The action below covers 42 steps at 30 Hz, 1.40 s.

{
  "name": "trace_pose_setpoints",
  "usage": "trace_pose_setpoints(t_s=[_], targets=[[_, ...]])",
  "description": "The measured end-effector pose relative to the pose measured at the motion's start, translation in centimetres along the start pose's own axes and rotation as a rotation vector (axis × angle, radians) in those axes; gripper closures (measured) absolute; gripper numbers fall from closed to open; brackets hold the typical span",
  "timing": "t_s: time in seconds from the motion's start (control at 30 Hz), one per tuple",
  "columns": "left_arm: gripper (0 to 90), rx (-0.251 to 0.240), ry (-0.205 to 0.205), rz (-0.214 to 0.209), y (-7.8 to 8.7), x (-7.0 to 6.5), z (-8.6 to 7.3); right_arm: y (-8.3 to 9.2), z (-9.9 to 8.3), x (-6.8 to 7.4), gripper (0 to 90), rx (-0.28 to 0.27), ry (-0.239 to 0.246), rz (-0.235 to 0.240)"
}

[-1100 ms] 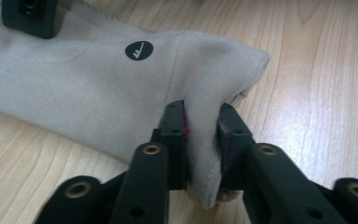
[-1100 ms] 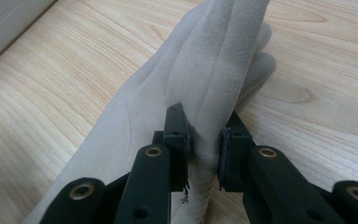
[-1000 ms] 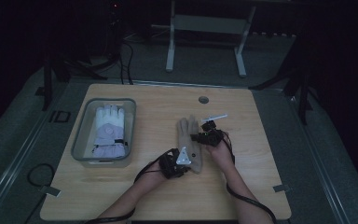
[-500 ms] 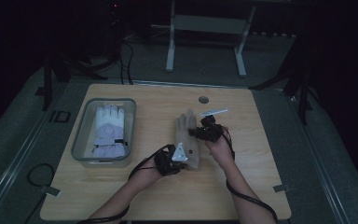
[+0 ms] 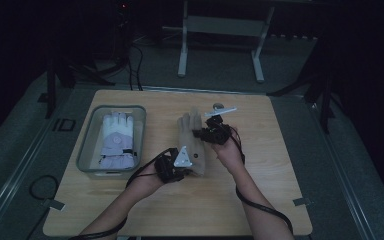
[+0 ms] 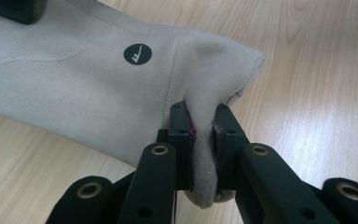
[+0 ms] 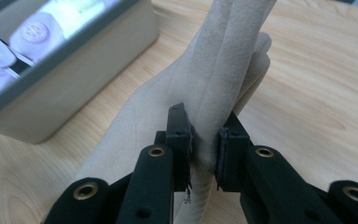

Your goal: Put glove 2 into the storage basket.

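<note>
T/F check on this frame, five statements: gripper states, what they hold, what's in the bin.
1. The left gripper is shut on the tan glove. True.
2. The right gripper hangs open above the table. False: it is shut on the tan glove, pinching its finger end.
3. A white glove lies in the grey bin. True.
4. The tan glove is inside the grey bin. False: it is outside the bin, to its right in the high view, held between the two grippers.
5. The tan glove bears a dark round logo. True.
</note>
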<state>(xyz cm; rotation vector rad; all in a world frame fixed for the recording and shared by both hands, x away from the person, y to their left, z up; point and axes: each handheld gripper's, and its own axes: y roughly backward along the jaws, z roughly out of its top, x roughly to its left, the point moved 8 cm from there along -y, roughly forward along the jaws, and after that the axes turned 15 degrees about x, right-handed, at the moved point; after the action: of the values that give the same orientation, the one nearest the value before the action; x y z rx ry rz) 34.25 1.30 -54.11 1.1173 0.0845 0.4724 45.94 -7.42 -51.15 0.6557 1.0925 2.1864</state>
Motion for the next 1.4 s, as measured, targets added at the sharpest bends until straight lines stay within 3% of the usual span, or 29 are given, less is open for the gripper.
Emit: trace_pose_setpoints(t_s=[0.43,0.6,0.8,0.87,0.9,1.07,1.17,1.4], targets=[[81.1,0.028,0.010,0.048,3.4,1.8,-2.7,-0.3,3.7,3.5,78.3,-0.018,0.052,0.007],[81.2,0.032,0.027,0.063,4.3,2.5,-3.6,-0.6,4.9,4.8,78.3,-0.026,0.067,0.012],[81.1,0.037,0.054,0.082,6.0,3.7,-5.8,-1.3,7.4,7.3,78.3,-0.034,0.102,0.024],[81.1,0.037,0.054,0.082,6.0,3.7,-5.8,-1.4,7.7,7.7,78.3,-0.034,0.108,0.028],[81.1,0.008,0.087,0.075,7.0,4.2,-6.9,-1.5,8.4,8.5,78.3,-0.041,0.112,0.043],[81.1,0.018,0.096,0.088,7.5,4.6,-8.1,-2.3,9.4,9.8,78.3,-0.042,0.126,0.054],[81.1,0.042,0.109,0.108,8.2,5.1,-9.7,-3.2,10.3,11.0,78.3,-0.034,0.145,0.058],[81.1,0.040,0.157,0.118,9.5,6.1,-12.0,-4.5,12.2,13.3,78.3,-0.024,0.179,0.075]])
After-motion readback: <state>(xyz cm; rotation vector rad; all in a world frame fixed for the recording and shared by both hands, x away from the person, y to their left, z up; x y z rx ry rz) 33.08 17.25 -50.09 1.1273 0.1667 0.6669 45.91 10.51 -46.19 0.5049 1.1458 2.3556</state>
